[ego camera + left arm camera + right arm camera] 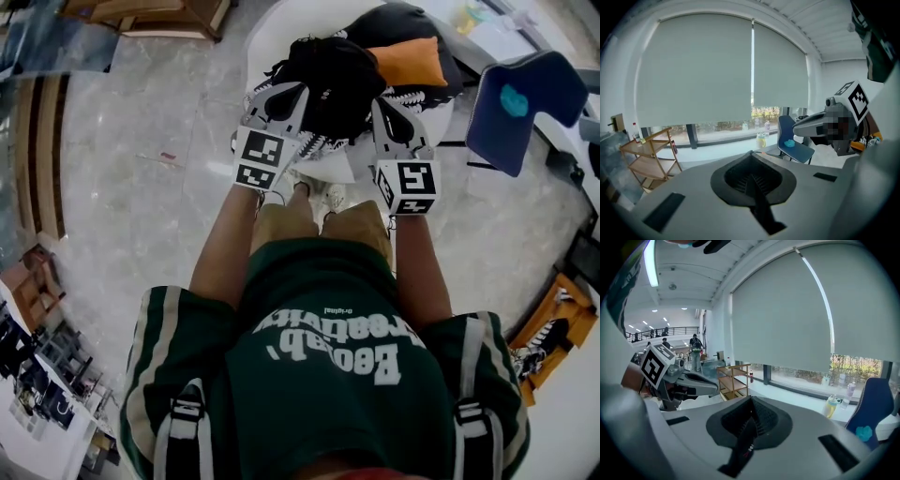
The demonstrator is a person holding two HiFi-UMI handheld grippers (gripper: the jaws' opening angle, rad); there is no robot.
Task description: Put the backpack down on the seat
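The left gripper (284, 97) has its two fingers pressed together on a black strap (762, 212), and the right gripper (391, 110) has its fingers pressed together the same way on a second black strap (739, 452). Both straps look like they belong to the black backpack (330, 77), which sits between the two grippers in front of the person, over the white seat (265, 45) and just beside an orange cushion (409, 62). From above I cannot tell if the backpack's bottom touches the seat; a blue chair (521, 101) stands off to the right.
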